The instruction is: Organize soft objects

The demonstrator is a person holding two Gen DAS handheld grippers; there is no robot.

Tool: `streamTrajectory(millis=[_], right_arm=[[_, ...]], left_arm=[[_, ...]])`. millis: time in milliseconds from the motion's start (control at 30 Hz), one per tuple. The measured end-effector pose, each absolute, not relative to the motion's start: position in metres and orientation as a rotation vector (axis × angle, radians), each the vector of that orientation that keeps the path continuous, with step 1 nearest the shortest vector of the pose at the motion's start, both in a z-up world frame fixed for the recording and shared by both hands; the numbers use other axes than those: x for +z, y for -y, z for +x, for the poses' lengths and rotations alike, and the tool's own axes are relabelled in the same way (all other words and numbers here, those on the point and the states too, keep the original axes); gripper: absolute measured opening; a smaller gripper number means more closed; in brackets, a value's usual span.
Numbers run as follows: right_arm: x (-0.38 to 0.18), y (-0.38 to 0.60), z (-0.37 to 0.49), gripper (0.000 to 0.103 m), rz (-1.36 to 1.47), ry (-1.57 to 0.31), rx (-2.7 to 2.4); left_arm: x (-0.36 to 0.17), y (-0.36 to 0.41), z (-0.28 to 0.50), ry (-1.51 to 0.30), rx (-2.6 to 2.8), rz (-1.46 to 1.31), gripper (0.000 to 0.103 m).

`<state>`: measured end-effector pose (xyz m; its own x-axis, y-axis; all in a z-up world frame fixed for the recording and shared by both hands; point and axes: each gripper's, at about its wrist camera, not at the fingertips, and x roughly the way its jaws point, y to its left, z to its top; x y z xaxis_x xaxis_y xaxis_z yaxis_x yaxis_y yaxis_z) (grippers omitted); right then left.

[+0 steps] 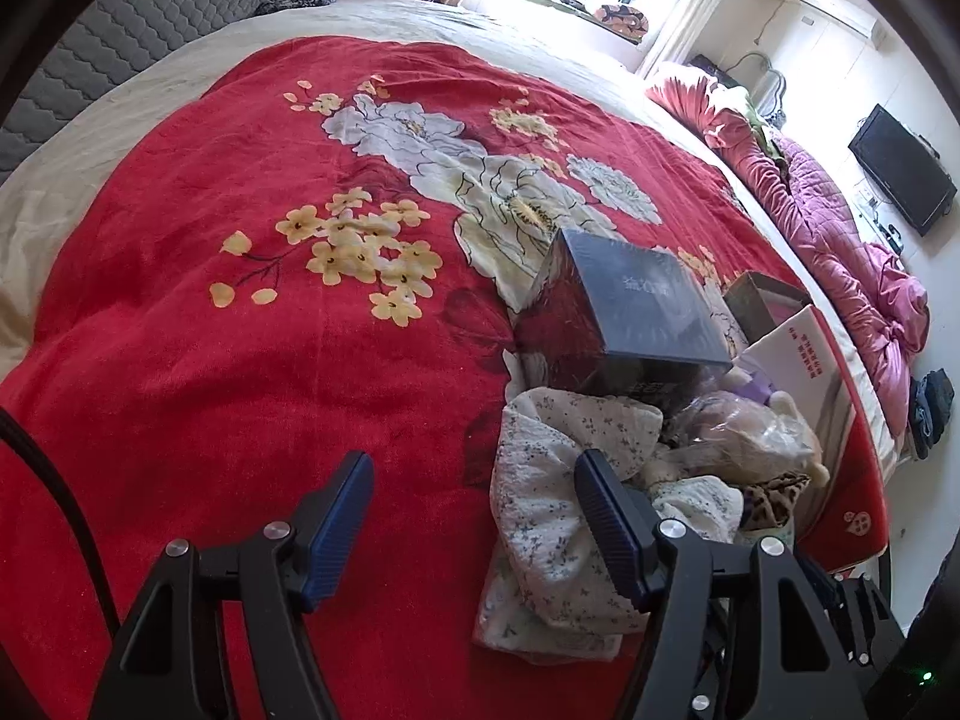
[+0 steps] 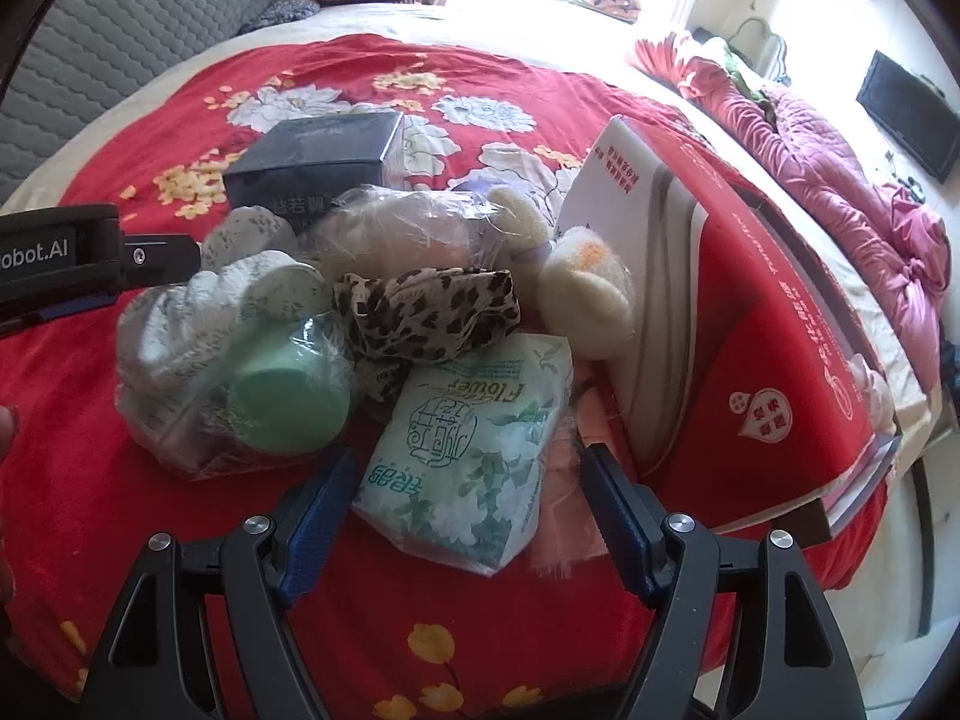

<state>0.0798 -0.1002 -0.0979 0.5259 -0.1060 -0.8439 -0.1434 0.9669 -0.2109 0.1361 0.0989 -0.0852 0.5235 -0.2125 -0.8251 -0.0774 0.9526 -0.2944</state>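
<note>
Right gripper (image 2: 465, 516) at bottom centre, jaws apart around the near end of a tissue pack (image 2: 474, 450) lying on the red blanket (image 2: 90, 480). Left gripper (image 1: 471, 516) jaws apart, nothing held, floral cloth (image 1: 552, 516) just beside. Above mid-frame: leopard scarf (image 2: 420, 315), bagged green cup (image 2: 288, 402), plush toy (image 2: 585, 294). Farther up, dark box (image 2: 318, 156); red-white box (image 2: 720, 312) at right.

We read "Flower", upside down, on the green-and-white tissue pack (image 2: 474, 450), above large Chinese characters we cannot make out. The black device (image 2: 57, 252) at the left edge reads "obot.AI", its start cut off. The dark box (image 2: 318, 162) and red-and-white carton (image 2: 720, 324) carry Chinese print, probably product names, too blurred to read.
</note>
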Motion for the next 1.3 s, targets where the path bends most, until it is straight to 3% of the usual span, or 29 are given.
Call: streamTrajectory(millis=[167,200,233,300,467,567,633,700,867,1000,1067,1133,1300], right_arm=[[-0.099,0.108,0.083,0.077,-0.235,-1.022,0.018],[-0.098,0.109,0.083,0.071,-0.228,-1.019,0.017],[-0.097,0.111,0.082,0.064,-0.222,-1.016,0.019],[-0.097,0.113,0.082,0.056,-0.205,-1.020,0.030],[-0.093,0.119,0.079,0.048,-0.161,-1.023,0.072],[-0.088,0.119,0.074,0.047,-0.150,-1.022,0.100],[-0.086,0.118,0.070,0.047,-0.150,-1.026,0.114],[-0.086,0.117,0.068,0.047,-0.148,-1.029,0.124],[-0.087,0.114,0.067,0.047,-0.159,-1.034,0.135],[-0.086,0.112,0.064,0.047,-0.162,-1.034,0.149],[-0.084,0.113,0.062,0.046,-0.155,-1.035,0.159],[-0.082,0.116,0.061,0.046,-0.137,-1.032,0.169],[-0.076,0.124,0.055,0.046,-0.088,-1.037,0.180]], left_arm=[[-0.091,-0.109,0.137,-1.020,-0.117,-0.398,0.036],[-0.092,-0.112,0.136,-1.013,-0.133,-0.427,0.019],[-0.093,-0.114,0.137,-1.011,-0.137,-0.443,0.012],[-0.093,-0.118,0.137,-1.003,-0.123,-0.445,0.012],[-0.097,-0.120,0.136,-1.026,-0.215,-0.520,0.012],[-0.095,-0.119,0.134,-1.029,-0.239,-0.546,0.017],[-0.092,-0.120,0.134,-1.018,-0.244,-0.557,0.041],[-0.092,-0.121,0.134,-1.015,-0.261,-0.584,0.055],[-0.093,-0.111,0.141,-1.033,-0.246,-0.555,0.055],[-0.094,-0.092,0.144,-1.056,-0.181,-0.411,0.055],[-0.095,-0.087,0.145,-1.060,-0.161,-0.360,0.047],[-0.096,-0.087,0.144,-1.061,-0.174,-0.372,0.021],[-0.093,-0.093,0.136,-1.035,-0.180,-0.391,0.012]])
